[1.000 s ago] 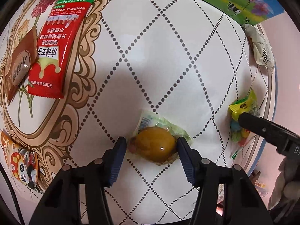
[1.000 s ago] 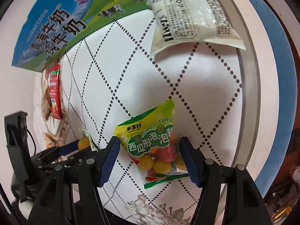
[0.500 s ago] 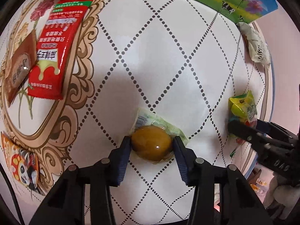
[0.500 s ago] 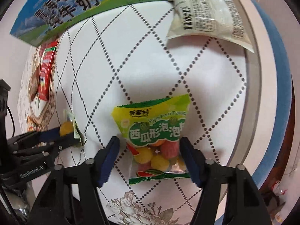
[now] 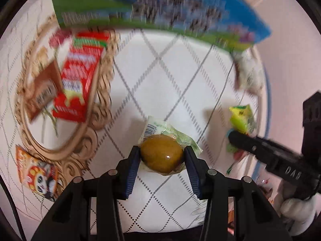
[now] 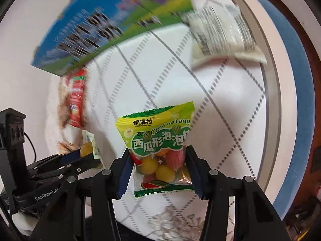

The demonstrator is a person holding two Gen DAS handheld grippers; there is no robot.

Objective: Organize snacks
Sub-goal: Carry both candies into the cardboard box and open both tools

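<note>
My left gripper (image 5: 162, 157) is shut on a packaged brown egg (image 5: 161, 156) in a clear green wrapper, held just above the tablecloth. My right gripper (image 6: 158, 161) is shut on a green bag of watermelon-shaped candy (image 6: 158, 146). In the left wrist view that candy bag (image 5: 241, 118) shows at the right, with the right gripper's finger across it. In the right wrist view the egg (image 6: 86, 148) shows at the lower left between the left gripper's fingers.
A blue-and-green milk carton box (image 5: 156, 10) stands at the table's far side. A red snack packet (image 5: 80, 76), a brown packet (image 5: 43, 92), a panda packet (image 5: 38, 172) and a white packet (image 6: 220, 32) lie on the round table's patterned cloth (image 5: 164, 76).
The left gripper closed on the egg and the right gripper closed on the candy bag. Both views have tilted up and blurred, with the milk box now larger in view.
</note>
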